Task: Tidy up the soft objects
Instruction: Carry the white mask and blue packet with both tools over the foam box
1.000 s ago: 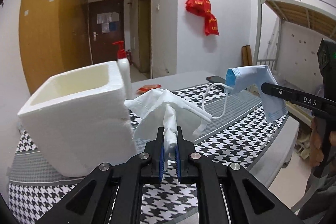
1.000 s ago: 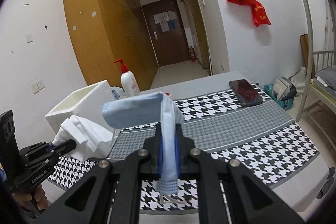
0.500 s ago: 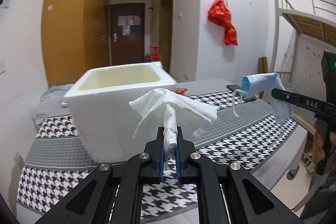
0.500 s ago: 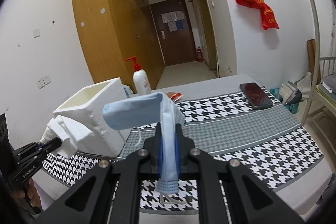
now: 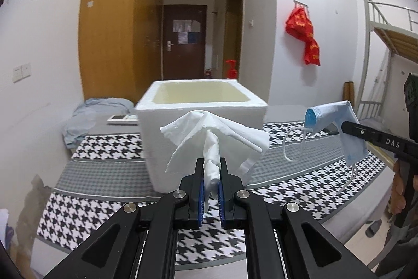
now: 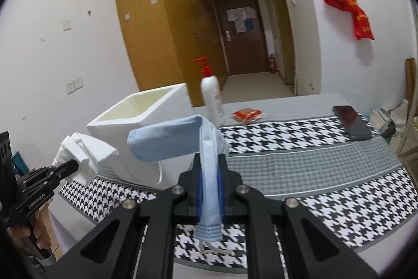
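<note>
Foam box (image 5: 201,106) now centred; "DAS" on right tongs (image 5: 347,127).

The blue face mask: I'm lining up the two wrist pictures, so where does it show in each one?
Left wrist view: the blue face mask hangs at the right, pinched by the right hand-held gripper, above the houndstooth cloth.
Right wrist view: it fills the lower centre, clamped upright between the jaws, its top folded over to the left.
Shared landmark: the white foam box.
</note>
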A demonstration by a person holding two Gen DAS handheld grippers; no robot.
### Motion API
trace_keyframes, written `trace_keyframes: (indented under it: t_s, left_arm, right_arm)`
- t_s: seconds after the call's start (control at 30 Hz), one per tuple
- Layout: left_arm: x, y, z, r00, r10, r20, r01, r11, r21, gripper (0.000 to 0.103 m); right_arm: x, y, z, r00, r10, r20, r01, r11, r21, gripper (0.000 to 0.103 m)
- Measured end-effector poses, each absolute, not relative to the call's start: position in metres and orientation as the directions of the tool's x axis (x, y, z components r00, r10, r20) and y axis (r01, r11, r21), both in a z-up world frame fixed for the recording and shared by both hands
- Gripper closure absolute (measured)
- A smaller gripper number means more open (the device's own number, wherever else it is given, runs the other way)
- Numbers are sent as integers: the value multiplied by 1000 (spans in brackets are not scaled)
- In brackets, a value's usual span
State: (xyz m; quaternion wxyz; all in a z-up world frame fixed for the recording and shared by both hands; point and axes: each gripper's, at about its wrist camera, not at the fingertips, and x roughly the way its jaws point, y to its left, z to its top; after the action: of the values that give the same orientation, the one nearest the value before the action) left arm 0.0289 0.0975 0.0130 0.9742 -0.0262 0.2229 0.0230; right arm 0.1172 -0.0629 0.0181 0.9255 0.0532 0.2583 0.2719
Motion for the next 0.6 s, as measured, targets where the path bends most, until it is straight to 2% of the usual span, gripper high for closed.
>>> trace_keyframes:
  t_s: [0.6]
  left_arm:
    - [5,130,16,893,150,-424,-185,982,-42,94]
  right_arm:
    - [113,-4,21,616,642,-457,-624,751,213,90]
